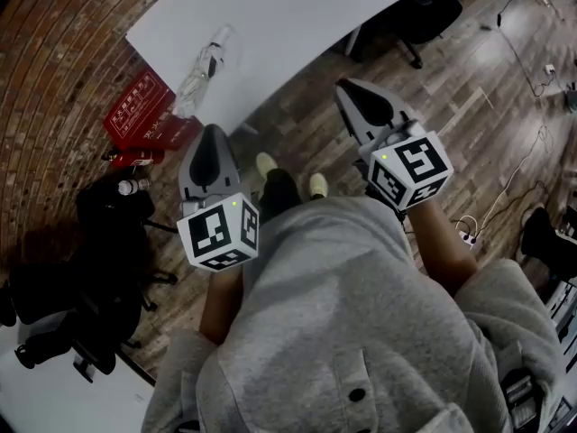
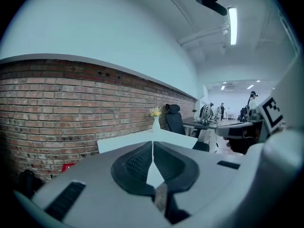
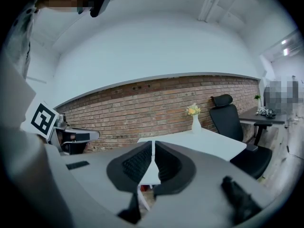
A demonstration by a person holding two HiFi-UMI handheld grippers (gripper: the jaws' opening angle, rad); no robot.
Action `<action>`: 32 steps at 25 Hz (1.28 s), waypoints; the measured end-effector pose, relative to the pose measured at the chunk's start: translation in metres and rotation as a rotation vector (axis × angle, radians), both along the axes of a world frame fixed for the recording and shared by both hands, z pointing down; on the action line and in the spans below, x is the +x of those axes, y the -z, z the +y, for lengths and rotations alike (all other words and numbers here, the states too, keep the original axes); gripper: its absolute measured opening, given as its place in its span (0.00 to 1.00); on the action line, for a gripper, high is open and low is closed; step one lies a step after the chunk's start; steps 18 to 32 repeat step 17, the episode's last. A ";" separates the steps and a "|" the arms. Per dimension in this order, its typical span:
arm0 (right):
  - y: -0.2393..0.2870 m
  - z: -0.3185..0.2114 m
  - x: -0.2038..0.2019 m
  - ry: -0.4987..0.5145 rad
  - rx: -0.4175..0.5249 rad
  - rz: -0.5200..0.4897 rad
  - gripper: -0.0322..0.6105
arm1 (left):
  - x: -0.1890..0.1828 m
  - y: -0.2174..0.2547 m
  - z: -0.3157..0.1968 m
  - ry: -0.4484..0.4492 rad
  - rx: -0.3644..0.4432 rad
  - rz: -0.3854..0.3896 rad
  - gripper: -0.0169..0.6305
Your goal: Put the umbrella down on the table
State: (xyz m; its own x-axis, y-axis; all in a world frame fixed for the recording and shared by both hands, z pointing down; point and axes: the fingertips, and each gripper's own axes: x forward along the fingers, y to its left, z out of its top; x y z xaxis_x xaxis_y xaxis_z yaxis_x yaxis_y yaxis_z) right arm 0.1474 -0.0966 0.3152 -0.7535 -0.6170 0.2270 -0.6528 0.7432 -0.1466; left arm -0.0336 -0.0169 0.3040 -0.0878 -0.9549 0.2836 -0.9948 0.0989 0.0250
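umbrella (image 1: 206,69) seems to be the long clear bundle with a dark part lying on the white table (image 1: 297,25), near its wall-side edge; i can't be sure. neither gripper has it: the left gripper (image 1: 213,132) and the right gripper (image 1: 347,88) both have their jaws pressed together on nothing. it lies close to that edge, so a nudge could roll it off toward the red box (image 1: 137,108). the white characters on that box are too small to read; the cubes (image 1: 219,233) carry only black-and-white square markers.
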 end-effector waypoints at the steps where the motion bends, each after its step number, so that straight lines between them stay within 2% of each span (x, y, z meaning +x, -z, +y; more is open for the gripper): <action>1: 0.000 0.002 0.003 -0.002 0.002 -0.003 0.10 | 0.003 0.000 0.002 0.000 0.003 0.001 0.06; 13: 0.010 0.000 0.023 -0.014 0.037 -0.016 0.10 | 0.018 0.004 -0.001 -0.020 0.009 -0.024 0.06; 32: 0.008 -0.004 0.025 -0.019 0.035 -0.012 0.10 | 0.018 0.002 -0.005 -0.020 0.005 -0.020 0.06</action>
